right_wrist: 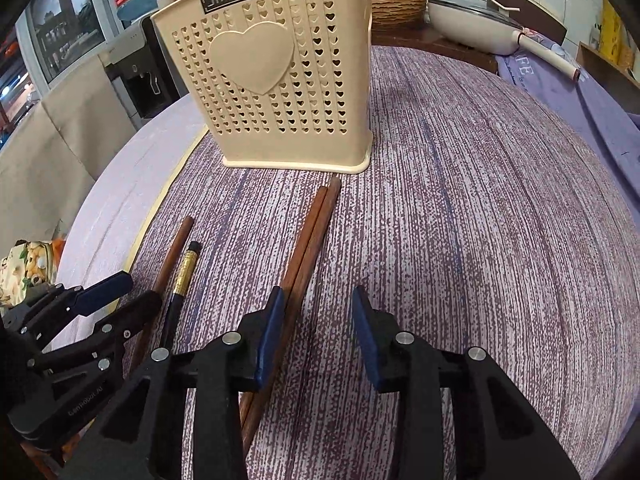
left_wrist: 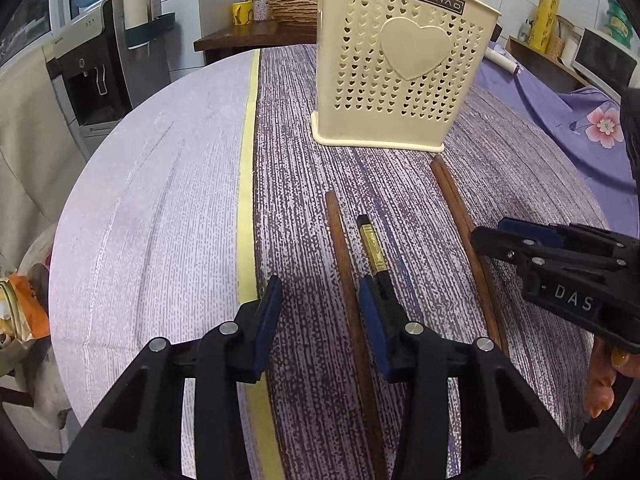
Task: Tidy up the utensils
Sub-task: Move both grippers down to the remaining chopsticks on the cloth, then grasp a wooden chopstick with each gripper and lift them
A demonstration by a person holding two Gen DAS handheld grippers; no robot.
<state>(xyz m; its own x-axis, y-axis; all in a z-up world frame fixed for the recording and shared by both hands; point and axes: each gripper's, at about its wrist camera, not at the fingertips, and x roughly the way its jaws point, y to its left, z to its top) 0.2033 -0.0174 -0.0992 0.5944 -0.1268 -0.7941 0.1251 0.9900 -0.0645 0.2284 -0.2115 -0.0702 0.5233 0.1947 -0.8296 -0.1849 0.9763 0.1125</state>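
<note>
The left gripper [left_wrist: 320, 316] is straddling a single brown chopstick [left_wrist: 340, 248], jaws apart and not yet pinching; the black-and-gold chopstick [left_wrist: 374, 246] is lying just outside its right pad. The right gripper [right_wrist: 318, 328], also apart, is hovering beside the brown pair [right_wrist: 310, 248]. All are lying on the worktop [right_wrist: 460, 220] before the cream holder [right_wrist: 272, 80], seemingly lined up for loading.
</note>
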